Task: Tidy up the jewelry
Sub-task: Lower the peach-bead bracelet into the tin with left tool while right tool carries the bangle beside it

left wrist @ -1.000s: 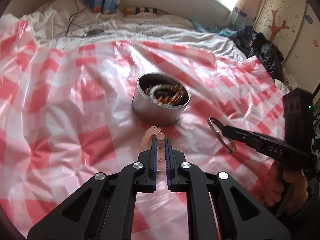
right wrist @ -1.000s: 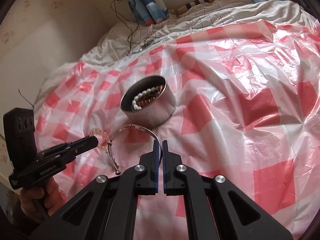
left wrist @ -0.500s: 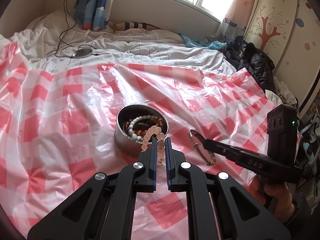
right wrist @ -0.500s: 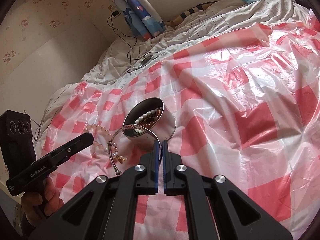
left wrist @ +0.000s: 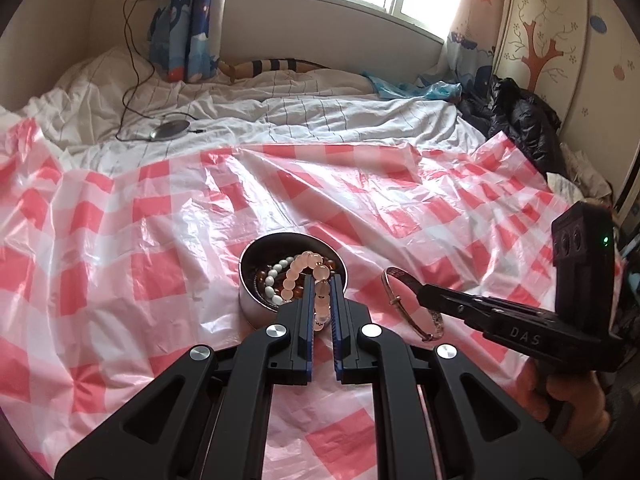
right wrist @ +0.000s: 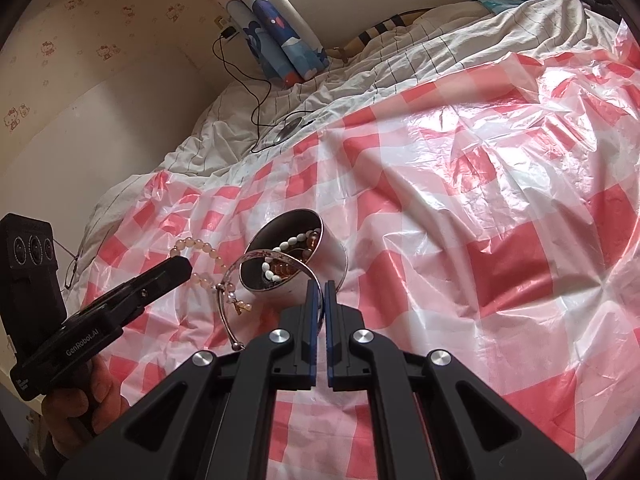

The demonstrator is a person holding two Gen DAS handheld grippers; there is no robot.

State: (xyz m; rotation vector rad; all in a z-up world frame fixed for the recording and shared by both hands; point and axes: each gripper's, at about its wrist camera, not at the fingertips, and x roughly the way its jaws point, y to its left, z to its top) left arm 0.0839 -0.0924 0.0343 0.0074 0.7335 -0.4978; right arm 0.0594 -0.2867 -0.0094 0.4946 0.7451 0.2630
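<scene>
Both hand-held grippers hang above the red-and-white checked plastic sheet [left wrist: 168, 240] that covers the bed, and the round metal tin [left wrist: 250, 304] standing on that sheet is the landmark for everything else. Spread wide under the tin, the sheet probably serves to catch any bead that slips.

Nearest the tin's rim on the left wrist view, the left gripper [left wrist: 322, 286] has its jaws pressed against a pink bead bracelet [left wrist: 298, 270], whose free loop arches over the tin's open mouth. It looks ready to be let go into the tin. Just beside the tin on its right, the right gripper [right wrist: 319, 292] is pinched tight on a thin metal bangle [left wrist: 404, 294] (held by one edge, so the ring hangs free of the sheet), apparently waiting its turn rather than crowding the opening.

Inside the tin lie a white bead string [right wrist: 286, 246] and some amber-brown beads [right wrist: 282, 270], so part of the sorting seems done already. Smallest of all, a little charm [right wrist: 240, 309] dangles from the pink bracelet; it could catch on the tin's rim at release.
</scene>
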